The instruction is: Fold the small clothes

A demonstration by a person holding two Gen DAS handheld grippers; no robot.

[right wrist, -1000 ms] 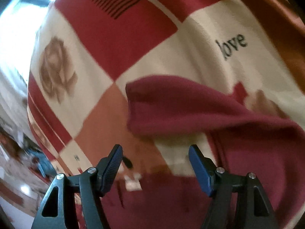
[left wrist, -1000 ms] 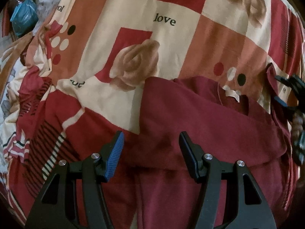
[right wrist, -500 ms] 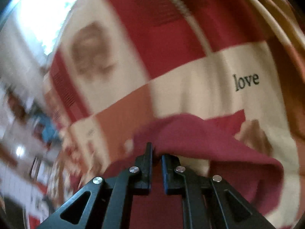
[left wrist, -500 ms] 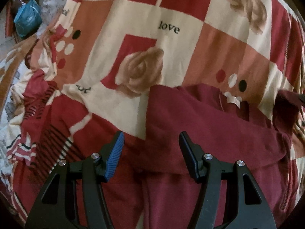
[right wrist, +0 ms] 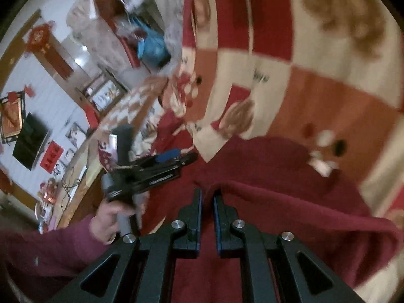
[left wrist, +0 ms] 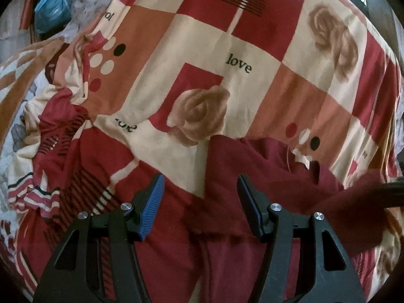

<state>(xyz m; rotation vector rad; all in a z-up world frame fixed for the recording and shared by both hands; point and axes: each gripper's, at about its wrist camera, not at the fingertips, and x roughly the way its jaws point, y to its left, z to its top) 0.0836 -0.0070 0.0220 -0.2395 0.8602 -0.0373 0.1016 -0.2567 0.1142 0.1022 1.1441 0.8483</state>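
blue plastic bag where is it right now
In the left wrist view the blue plastic bag sits at the far upper left, beyond the corner of the patchwork bedspread.

A bed is covered by a big blanket (left wrist: 252, 96) with red, cream and orange squares, roses and the word "love". A dark red cloth (left wrist: 252, 176) lies on its near part.

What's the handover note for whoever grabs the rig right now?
Right gripper: shut on a lifted edge of the maroon garment, carrying it across the body.
Left gripper: open, over the garment, holding nothing.
Garment lies on the patterned bedspread, label showing.
Done: edge picked up. Left: lay the fold down, smooth it, finish folding.
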